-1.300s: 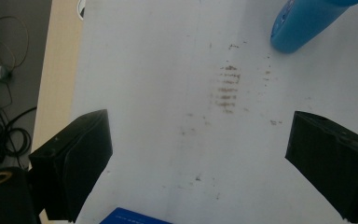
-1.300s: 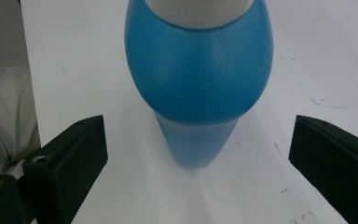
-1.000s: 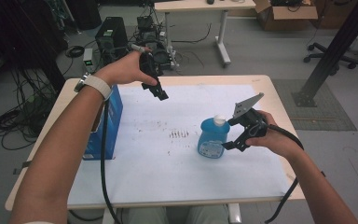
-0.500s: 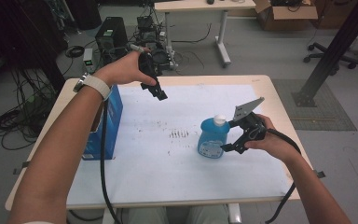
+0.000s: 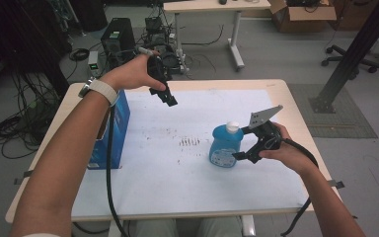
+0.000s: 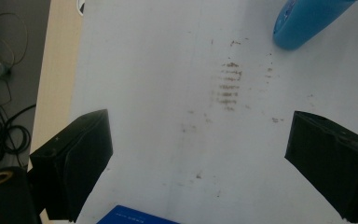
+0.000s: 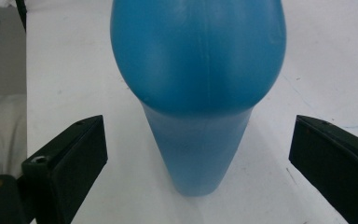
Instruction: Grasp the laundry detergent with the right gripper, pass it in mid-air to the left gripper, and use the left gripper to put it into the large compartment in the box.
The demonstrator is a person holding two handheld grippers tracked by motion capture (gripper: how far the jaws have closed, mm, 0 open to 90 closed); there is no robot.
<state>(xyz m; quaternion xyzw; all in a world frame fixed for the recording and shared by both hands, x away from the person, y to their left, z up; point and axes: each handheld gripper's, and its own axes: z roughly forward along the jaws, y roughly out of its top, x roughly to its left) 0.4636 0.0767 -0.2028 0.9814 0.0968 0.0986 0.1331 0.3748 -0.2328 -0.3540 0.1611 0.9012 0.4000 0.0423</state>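
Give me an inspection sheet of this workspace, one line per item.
Surface: wooden table under a white sheet, with brown smudges near its middle.
Job's things: blue bottle with a white cap, upright on the sheet.
Clutter: blue box at the table's left edge.
Grippers: right gripper open, jaws either side of the bottle, not touching it; left gripper open, raised above the sheet's far side.
Cables: black cable hangs from the left gripper; another trails from the right.
Surroundings: computer tower, floor cables, second desk, cardboard box, office chair base.
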